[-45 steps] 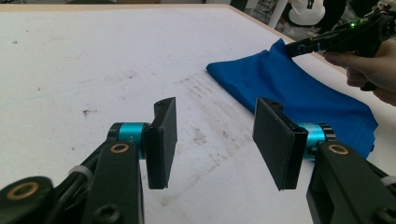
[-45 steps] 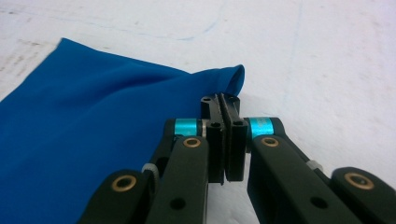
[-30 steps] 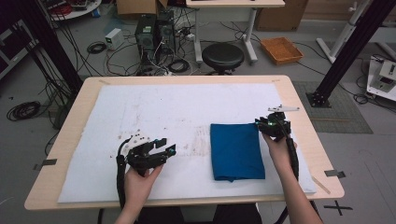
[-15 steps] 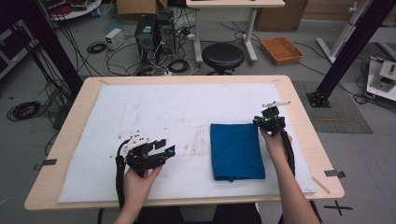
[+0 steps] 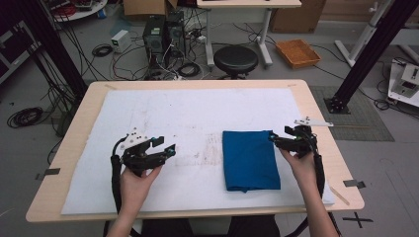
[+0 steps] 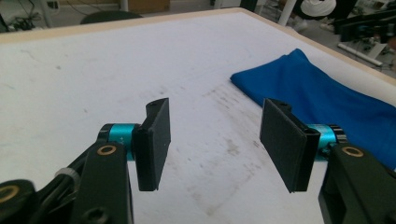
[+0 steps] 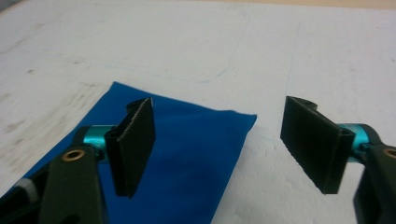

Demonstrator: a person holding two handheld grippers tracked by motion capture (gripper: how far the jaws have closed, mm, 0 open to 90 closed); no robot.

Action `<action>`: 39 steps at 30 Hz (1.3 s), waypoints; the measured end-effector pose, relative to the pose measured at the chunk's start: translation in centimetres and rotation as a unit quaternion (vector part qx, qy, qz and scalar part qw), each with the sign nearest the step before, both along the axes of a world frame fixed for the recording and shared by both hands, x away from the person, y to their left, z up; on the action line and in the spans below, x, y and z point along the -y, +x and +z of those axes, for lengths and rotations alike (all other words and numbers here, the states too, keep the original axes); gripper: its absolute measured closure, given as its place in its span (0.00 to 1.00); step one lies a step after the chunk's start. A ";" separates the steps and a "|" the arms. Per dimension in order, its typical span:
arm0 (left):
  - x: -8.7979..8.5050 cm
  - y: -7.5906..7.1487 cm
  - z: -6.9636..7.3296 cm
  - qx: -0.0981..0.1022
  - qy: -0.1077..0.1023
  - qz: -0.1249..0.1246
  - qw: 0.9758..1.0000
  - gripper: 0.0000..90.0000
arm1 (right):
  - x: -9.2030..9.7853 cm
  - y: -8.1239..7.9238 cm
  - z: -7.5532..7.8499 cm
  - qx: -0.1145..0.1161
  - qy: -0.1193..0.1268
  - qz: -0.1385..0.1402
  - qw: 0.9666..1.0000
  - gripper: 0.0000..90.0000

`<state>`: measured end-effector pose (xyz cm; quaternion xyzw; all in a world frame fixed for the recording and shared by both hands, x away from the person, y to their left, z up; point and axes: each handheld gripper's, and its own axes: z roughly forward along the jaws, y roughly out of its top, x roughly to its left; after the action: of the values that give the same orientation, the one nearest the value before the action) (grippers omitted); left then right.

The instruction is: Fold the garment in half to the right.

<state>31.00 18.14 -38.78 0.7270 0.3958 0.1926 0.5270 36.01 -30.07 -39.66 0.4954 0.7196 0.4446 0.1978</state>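
Since the earlier frames the right claw (image 5: 276, 140) has drawn back off the blue cloth's (image 5: 249, 159) far corner, its jaws having just been opening and now wide with nothing between them. That folded cloth lies flat on the desk (image 5: 197, 85) just beside it. Well apart, the left claw (image 5: 167, 146) hangs open and empty, its jaws just widened.

Black hand-held gripper (image 6: 212, 140), teal collars, brass screws
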 end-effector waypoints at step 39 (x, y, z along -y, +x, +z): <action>-1.5 -0.1 0.1 0.030 0.005 0.006 1.000 0.44 | 3.8 -3.1 -0.2 0.014 0.024 0.009 1.000 0.27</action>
<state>30.94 19.61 -38.64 0.7211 0.3833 0.2195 0.5337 32.95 -33.83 -39.90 0.4868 0.7106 0.4703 0.1923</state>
